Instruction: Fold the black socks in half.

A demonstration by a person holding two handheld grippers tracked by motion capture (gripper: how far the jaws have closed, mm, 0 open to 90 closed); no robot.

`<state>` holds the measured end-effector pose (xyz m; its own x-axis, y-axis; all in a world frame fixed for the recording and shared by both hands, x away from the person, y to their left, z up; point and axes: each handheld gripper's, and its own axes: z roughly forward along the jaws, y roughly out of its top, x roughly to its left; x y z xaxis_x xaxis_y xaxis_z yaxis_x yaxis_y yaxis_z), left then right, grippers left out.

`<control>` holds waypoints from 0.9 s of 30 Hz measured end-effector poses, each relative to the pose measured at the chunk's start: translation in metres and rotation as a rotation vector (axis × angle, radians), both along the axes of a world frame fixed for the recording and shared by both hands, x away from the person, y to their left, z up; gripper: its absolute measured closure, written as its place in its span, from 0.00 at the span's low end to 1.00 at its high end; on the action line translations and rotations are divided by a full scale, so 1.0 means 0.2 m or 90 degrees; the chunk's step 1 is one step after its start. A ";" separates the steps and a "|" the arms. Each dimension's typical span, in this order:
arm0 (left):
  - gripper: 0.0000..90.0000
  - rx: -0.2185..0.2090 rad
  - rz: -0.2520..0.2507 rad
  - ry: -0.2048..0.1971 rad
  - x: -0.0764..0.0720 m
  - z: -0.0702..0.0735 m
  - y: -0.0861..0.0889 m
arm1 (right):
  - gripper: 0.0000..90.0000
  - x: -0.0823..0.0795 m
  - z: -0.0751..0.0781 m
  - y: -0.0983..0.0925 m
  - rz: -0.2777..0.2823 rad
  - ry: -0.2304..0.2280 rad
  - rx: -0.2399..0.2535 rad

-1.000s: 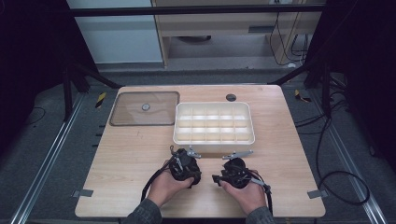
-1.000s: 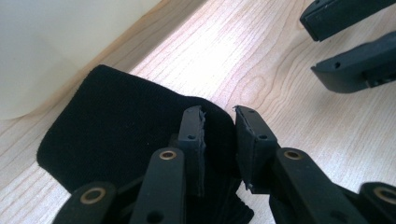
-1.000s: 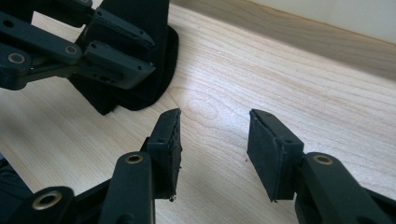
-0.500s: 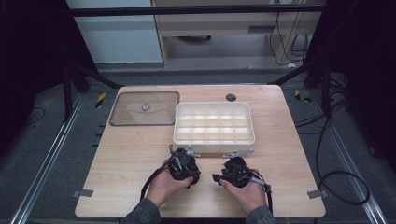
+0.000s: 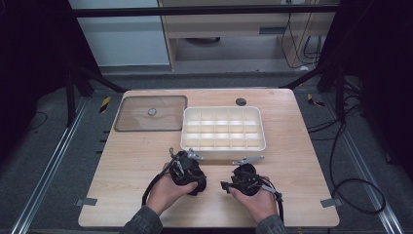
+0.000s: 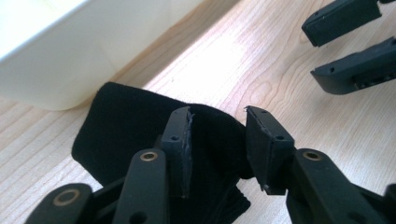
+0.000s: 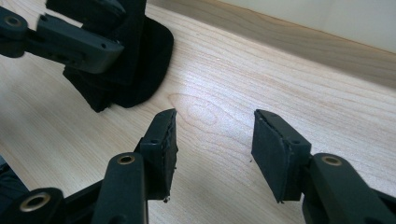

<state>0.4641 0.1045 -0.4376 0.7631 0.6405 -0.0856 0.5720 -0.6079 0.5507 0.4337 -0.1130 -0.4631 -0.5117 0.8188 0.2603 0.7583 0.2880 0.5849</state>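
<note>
Letting go of the black cloth

The left tongs (image 6: pixel 217 140) have just been opening; the black cloth (image 6: pixel 126 126) lies loose between them on the desk (image 5: pixel 292 146), beside the white box (image 5: pixel 224 129). The right tongs (image 7: pixel 212 149) stand half wide, empty. Next, probably lift away.

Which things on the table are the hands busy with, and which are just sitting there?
Busy with:
- black cloth, under the left gripper, whose jaws have just been opening
- white box

Just sitting there:
- clear lid
- small dark disc
</note>
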 end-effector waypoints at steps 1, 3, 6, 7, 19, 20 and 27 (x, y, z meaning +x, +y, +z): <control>0.67 -0.001 0.001 -0.001 0.00 0.00 0.00 | 0.56 0.00 0.00 0.00 0.000 -0.001 0.001; 0.66 -0.002 0.001 -0.002 0.00 0.01 0.00 | 0.56 0.00 0.00 0.00 0.001 -0.001 0.000; 0.66 -0.003 0.000 -0.002 0.00 0.02 0.00 | 0.56 0.00 0.00 0.00 0.000 -0.001 0.002; 0.66 -0.004 0.001 -0.002 0.00 0.02 0.00 | 0.56 0.00 0.00 0.00 -0.001 -0.001 0.002; 0.64 -0.018 0.002 -0.017 -0.01 0.06 0.00 | 0.52 0.00 0.00 0.00 -0.004 -0.004 0.000; 0.63 -0.019 0.003 -0.019 -0.01 0.07 0.00 | 0.52 0.00 0.00 0.00 -0.004 -0.004 0.002; 0.50 -0.027 0.029 -0.035 0.00 0.11 0.05 | 0.42 0.01 0.05 0.02 -0.008 -0.014 -0.004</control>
<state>0.4643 0.1145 -0.4149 0.7379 0.6710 -0.0724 0.5668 -0.5579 0.6062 0.4366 -0.1097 -0.4540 -0.5066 0.8270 0.2436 0.7493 0.2825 0.5990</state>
